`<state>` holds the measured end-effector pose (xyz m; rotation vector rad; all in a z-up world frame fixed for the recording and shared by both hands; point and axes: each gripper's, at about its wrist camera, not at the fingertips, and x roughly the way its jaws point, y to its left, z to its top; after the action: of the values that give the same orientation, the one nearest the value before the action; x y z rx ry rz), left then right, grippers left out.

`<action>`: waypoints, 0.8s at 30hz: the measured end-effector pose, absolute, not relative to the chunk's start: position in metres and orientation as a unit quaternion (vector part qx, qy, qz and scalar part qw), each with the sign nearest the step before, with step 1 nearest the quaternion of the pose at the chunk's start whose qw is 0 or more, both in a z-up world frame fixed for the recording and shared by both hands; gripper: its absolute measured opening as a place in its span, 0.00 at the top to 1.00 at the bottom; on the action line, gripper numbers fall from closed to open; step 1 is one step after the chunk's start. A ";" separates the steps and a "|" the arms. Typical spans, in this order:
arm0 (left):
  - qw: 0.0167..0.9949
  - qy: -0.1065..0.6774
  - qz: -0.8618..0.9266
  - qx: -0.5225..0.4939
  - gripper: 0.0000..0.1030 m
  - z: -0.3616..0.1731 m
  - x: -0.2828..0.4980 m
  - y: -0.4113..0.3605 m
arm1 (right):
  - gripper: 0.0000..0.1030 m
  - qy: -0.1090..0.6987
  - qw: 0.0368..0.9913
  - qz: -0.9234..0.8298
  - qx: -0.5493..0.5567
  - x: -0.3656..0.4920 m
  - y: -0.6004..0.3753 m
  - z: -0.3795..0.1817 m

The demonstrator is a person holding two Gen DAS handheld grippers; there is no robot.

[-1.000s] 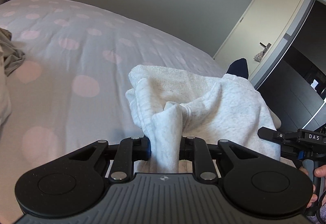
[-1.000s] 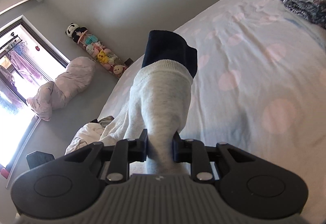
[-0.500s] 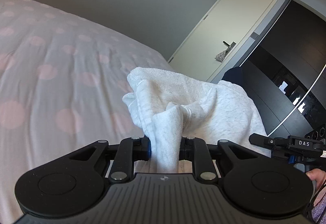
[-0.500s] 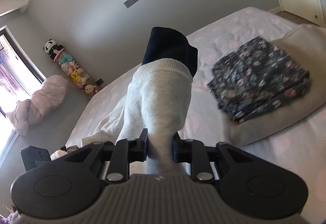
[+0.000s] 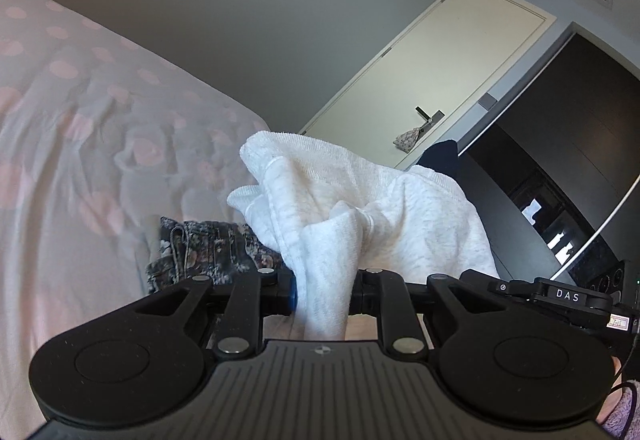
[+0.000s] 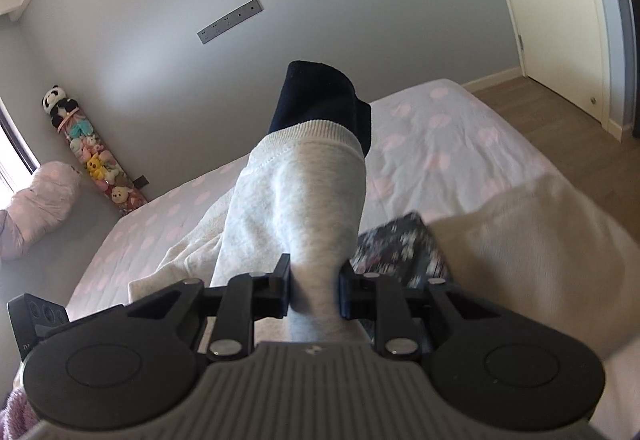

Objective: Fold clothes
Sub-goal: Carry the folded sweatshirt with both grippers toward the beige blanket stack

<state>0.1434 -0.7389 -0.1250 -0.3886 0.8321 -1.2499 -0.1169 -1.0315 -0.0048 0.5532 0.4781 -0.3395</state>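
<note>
I hold a gray sweater [image 5: 420, 211] up in the air with both of my grippers. My left gripper [image 5: 325, 286] pinches a bunch of the soft white-gray cloth tight between its fingers. My right gripper [image 6: 313, 286] pinches another part of the same sweater, and past its fingers the cloth stands up with a dark blue cuff [image 6: 320, 99] on top. The sweater is bunched and lumpy, not flat, so I think it is not a neat fold right now.

Just past my left fingers, low down, a flowery dark piece of clothing [image 5: 208, 248] lies in a tidy folded stack on the bed [image 5: 60, 159]. So some folding looks done. It sits close under my right fingers too, beside a cream cloth [image 6: 520, 240]. I cannot tell if the sweater is going down to be folded or to join the stack.
</note>
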 end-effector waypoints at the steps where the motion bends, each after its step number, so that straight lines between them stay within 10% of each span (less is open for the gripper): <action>1: 0.714 0.378 -0.562 -0.178 0.84 -0.127 0.148 -0.749 | 0.76 0.235 0.921 -0.164 0.264 -0.109 -1.042 -0.006; 19: 0.716 0.430 -0.539 -0.113 0.83 -0.205 0.213 -0.826 | 0.74 0.296 0.891 -0.240 0.246 -0.003 -1.119 -0.122; 24: 0.717 0.435 -0.535 -0.102 0.74 -0.206 0.217 -0.815 | 0.53 0.290 0.873 -0.298 0.255 -0.006 -1.116 -0.132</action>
<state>0.2170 -0.8153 -0.2065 -0.2251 0.9618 -1.1847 -0.0063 -1.1161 -0.1323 0.5326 0.6054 -0.6220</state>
